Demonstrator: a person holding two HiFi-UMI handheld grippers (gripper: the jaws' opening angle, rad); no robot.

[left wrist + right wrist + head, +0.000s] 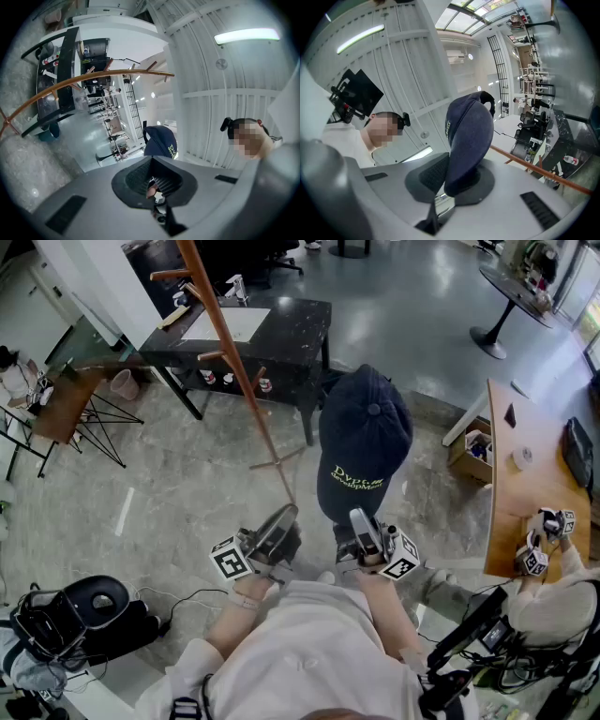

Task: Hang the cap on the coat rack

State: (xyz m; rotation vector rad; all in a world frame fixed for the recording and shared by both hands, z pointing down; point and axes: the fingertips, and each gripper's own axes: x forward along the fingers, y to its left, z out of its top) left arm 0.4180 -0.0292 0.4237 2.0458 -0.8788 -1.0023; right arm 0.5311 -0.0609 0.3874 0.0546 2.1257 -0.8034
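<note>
A navy cap (366, 437) with yellow-green lettering stands up from my right gripper (361, 521), which is shut on its brim. In the right gripper view the cap (468, 136) rises from between the dark pads of the right gripper (454, 187). The wooden coat rack (230, 343) leans through the upper left of the head view, its pegs to the cap's left and its base on the floor beyond my hands. My left gripper (281, 523) is shut and empty, beside the right one. Its view shows the left gripper (154, 185), the rack's pole (93, 79) and the cap (159, 140).
A black low table (291, 334) with a white sheet stands behind the rack. A wooden desk (525, 474) runs along the right, where another person (553, 601) holds grippers. A cardboard box (473, 451), a round table (511, 287) and a black bag (84, 610) stand around.
</note>
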